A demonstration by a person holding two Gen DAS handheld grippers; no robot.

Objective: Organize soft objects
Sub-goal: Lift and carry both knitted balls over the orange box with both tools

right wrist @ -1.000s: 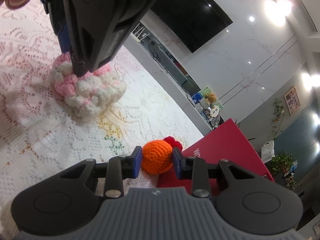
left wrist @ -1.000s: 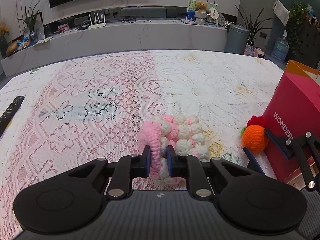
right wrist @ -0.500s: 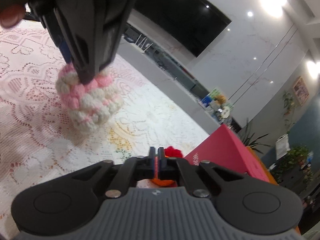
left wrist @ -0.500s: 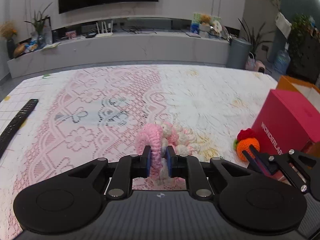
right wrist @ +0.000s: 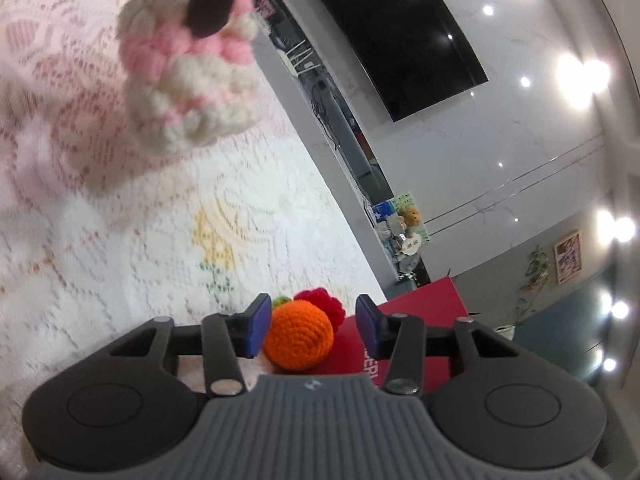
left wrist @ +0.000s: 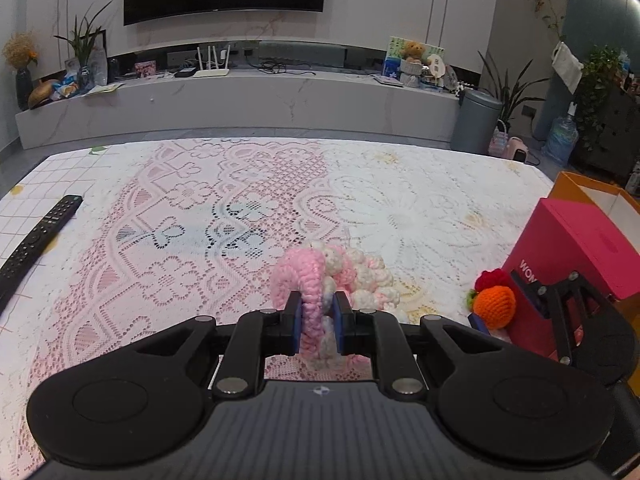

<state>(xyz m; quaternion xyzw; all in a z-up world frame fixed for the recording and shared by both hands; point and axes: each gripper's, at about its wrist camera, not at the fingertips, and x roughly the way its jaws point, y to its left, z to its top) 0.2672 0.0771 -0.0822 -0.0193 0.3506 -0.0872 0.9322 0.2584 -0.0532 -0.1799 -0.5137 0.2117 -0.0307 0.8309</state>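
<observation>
My left gripper (left wrist: pixel 316 322) is shut on a pink and white crochet piece (left wrist: pixel 328 280) and holds it above the lace tablecloth (left wrist: pixel 200 240); the piece hangs at upper left in the right wrist view (right wrist: pixel 188 80). An orange crochet ball with a red tuft (right wrist: pixel 298 334) lies on the cloth beside the red box (right wrist: pixel 420 312). My right gripper (right wrist: pixel 312 330) is open, its fingers on either side of the ball. The ball (left wrist: pixel 494 306) and the right gripper (left wrist: pixel 508 300) also show at the right of the left wrist view.
A red box (left wrist: pixel 580 252) stands at the table's right edge, with an orange box (left wrist: pixel 592 192) behind it. A black remote (left wrist: pixel 36 240) lies at the left edge. A TV console with plants and a grey bin (left wrist: pixel 474 122) runs behind the table.
My left gripper has lifted the pink and white piece off the cloth. My right gripper, shut half a second ago, has opened around the orange ball.
</observation>
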